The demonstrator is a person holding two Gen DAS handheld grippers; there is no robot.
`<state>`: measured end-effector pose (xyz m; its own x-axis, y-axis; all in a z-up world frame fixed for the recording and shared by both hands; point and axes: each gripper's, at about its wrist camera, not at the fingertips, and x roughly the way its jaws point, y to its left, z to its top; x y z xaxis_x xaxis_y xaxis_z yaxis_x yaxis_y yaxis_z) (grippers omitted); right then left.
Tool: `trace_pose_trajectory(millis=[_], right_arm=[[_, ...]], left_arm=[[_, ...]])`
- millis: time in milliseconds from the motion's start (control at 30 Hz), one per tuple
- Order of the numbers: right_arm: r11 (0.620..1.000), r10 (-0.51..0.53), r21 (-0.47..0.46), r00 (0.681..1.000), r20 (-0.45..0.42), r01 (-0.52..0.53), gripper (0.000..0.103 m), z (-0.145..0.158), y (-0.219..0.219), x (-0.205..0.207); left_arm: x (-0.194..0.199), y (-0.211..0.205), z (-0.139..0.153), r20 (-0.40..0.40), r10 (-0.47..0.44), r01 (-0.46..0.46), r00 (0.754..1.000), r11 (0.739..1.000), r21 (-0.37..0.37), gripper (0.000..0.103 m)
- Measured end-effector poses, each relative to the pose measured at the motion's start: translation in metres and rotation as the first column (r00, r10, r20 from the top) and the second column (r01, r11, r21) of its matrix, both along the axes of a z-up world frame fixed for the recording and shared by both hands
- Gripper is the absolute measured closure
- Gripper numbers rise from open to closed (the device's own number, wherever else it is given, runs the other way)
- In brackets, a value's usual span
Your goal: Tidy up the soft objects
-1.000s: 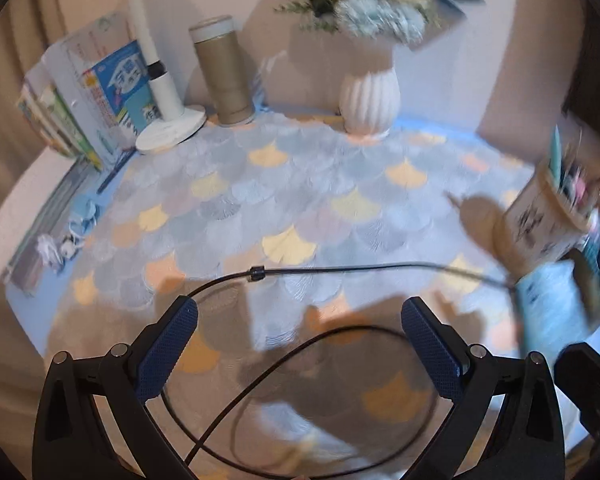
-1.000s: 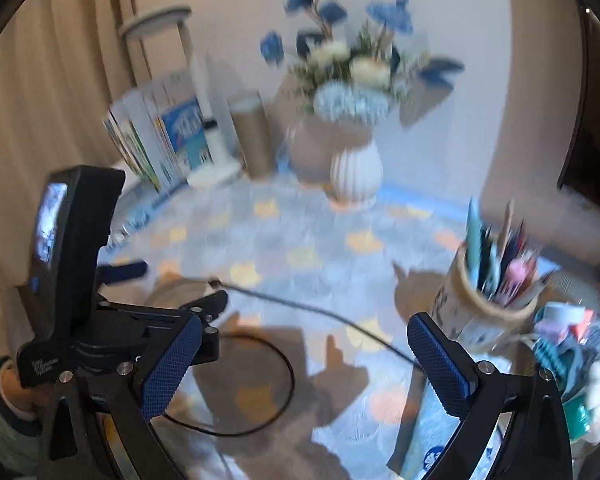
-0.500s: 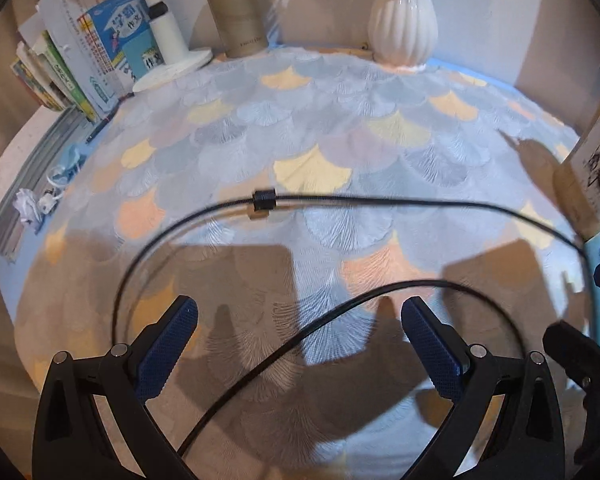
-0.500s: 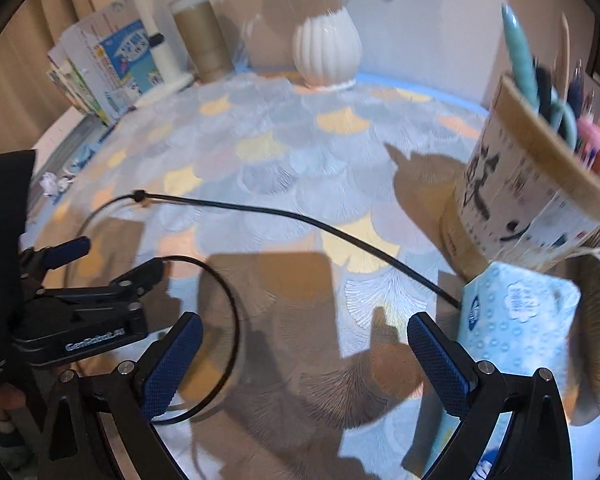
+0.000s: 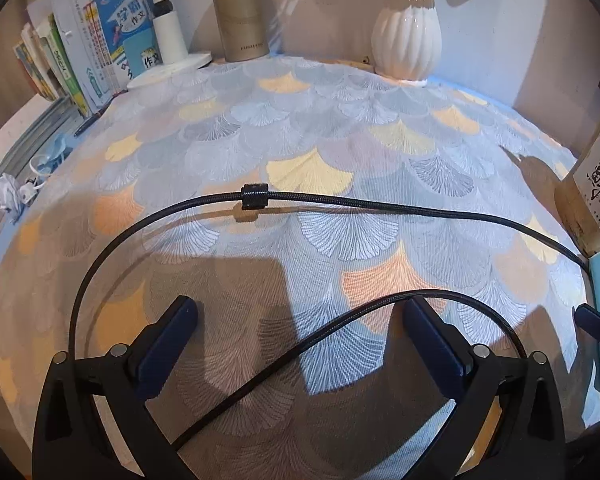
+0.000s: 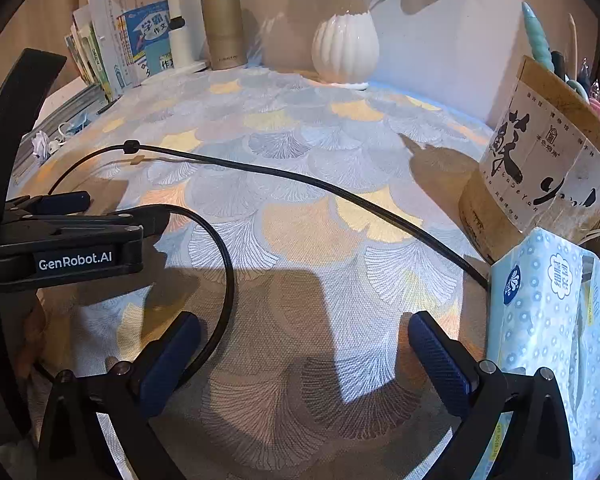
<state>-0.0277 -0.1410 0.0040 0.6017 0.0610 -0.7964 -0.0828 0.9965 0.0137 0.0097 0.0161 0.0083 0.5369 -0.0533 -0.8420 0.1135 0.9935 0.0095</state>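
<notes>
Left gripper (image 5: pixel 298 334): black frame, dark-blue textured pads, silver screws. Right gripper (image 6: pixel 304 340): same build. White "GenRobot.AI" lettering on left gripper's black side.

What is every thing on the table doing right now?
black cable: loose, looped on the cloth
left gripper: open, holding nothing
right gripper: open, holding nothing
tissue pack: lying beside the pen holder
pen holder: upright, full
white vase: upright

Black braided cable (image 5: pixel 340 200) looped, loose; on tablecloth (image 5: pixel 300 128)
</notes>
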Motion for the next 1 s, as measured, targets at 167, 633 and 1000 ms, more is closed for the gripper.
trace_pose_trajectory(millis=[167, 633, 1000], right_arm=[[1.0, 0.0, 0.001, 1.0, 0.001, 0.0, 0.0, -0.0007, -0.0009, -0.0005], [1.0, 0.0, 0.001, 1.0, 0.001, 0.0, 0.0, 0.0, 0.0006, -0.0004], [1.0, 0.0, 0.0, 1.0, 0.001, 0.0, 0.0, -0.0001, -0.0001, -0.0009]], left_arm=[[-0.001, 0.0009, -0.0006, 0.022, 0.002, -0.001, 1.0, 1.0, -0.003, 0.0], [-0.0019, 0.0006, -0.0004, 0.022, 0.002, -0.002, 1.0, 1.0, -0.004, 0.0], [-0.0022, 0.0006, 0.0, 0.023, 0.003, -0.003, 1.0, 1.0, -0.007, 0.0]])
